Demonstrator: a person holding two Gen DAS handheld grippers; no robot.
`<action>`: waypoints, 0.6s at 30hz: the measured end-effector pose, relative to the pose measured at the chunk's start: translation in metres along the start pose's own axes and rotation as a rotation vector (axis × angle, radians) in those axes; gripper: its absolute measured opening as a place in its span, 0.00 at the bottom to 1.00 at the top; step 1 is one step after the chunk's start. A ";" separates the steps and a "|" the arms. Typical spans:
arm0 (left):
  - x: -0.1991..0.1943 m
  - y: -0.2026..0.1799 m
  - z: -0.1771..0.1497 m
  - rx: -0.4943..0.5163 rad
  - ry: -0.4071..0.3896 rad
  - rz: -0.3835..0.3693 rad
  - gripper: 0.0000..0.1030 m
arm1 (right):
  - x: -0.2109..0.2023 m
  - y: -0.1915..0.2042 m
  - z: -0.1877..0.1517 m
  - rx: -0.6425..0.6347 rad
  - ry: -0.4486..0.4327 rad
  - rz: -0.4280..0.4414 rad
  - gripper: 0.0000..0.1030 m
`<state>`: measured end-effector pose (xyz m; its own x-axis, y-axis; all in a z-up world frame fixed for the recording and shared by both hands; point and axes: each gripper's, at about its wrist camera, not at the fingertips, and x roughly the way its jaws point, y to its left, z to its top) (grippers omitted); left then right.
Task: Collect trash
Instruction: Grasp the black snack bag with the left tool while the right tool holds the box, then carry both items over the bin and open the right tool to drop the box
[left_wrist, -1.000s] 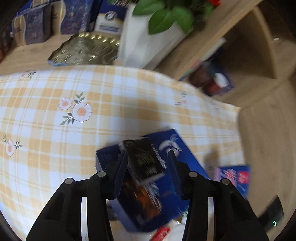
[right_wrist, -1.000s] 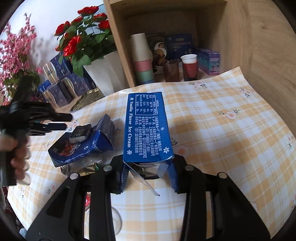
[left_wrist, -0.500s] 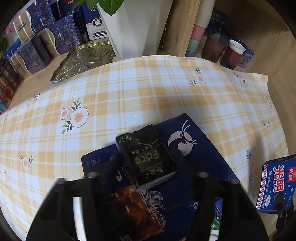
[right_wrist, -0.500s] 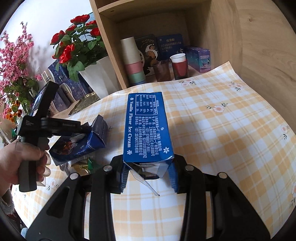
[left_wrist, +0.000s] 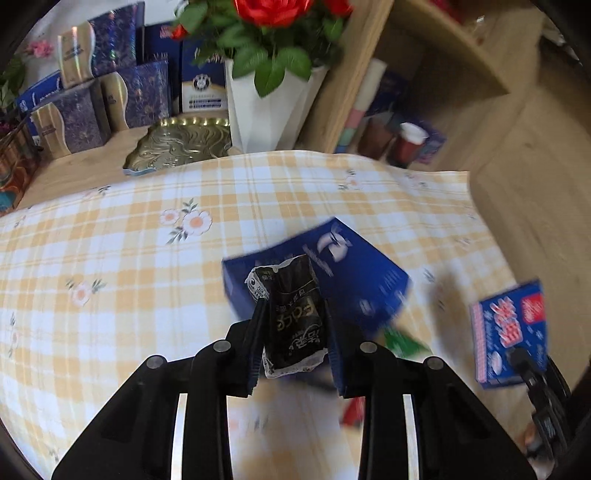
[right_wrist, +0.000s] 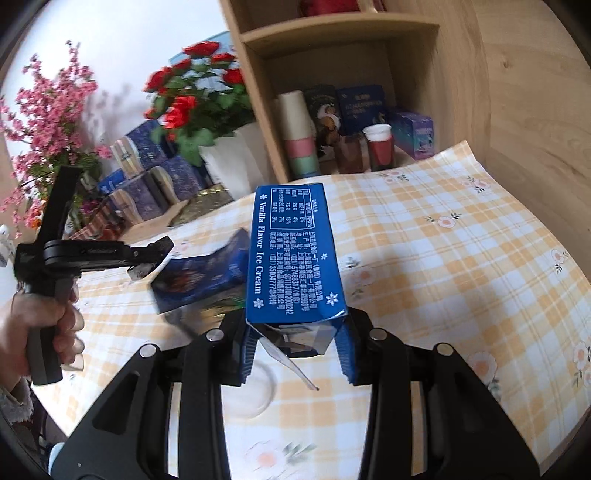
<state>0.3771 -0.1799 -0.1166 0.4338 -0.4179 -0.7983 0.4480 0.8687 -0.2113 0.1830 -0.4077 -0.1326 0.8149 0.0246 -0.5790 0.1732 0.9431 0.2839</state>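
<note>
Left gripper (left_wrist: 293, 332) fingers had just been closing and clenched the crumpled black foil wrapper (left_wrist: 295, 325), lifted above the dark blue carton (left_wrist: 343, 269) on the worktop (left_wrist: 110, 240). Right gripper (right_wrist: 295, 347) gripped the blue ice-cream carton (right_wrist: 291, 251), raised, presumably for disposal.

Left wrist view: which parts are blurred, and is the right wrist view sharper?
Left wrist view: the black wrapper in the left gripper is readable, while the dark blue box behind it smears. Right wrist view: the ice cream carton is crisp; the roses are soft.
</note>
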 end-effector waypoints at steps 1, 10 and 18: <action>-0.010 0.000 -0.007 0.003 -0.010 -0.010 0.29 | -0.007 0.007 -0.004 0.000 0.002 0.012 0.37; -0.121 0.010 -0.128 -0.009 -0.112 -0.072 0.29 | -0.061 0.055 -0.058 -0.006 0.046 0.083 0.37; -0.175 0.020 -0.229 -0.054 -0.128 -0.091 0.29 | -0.104 0.090 -0.119 -0.081 0.122 0.111 0.37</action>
<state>0.1309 -0.0283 -0.1104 0.4911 -0.5228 -0.6968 0.4485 0.8375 -0.3122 0.0486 -0.2859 -0.1375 0.7527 0.1659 -0.6372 0.0366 0.9557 0.2921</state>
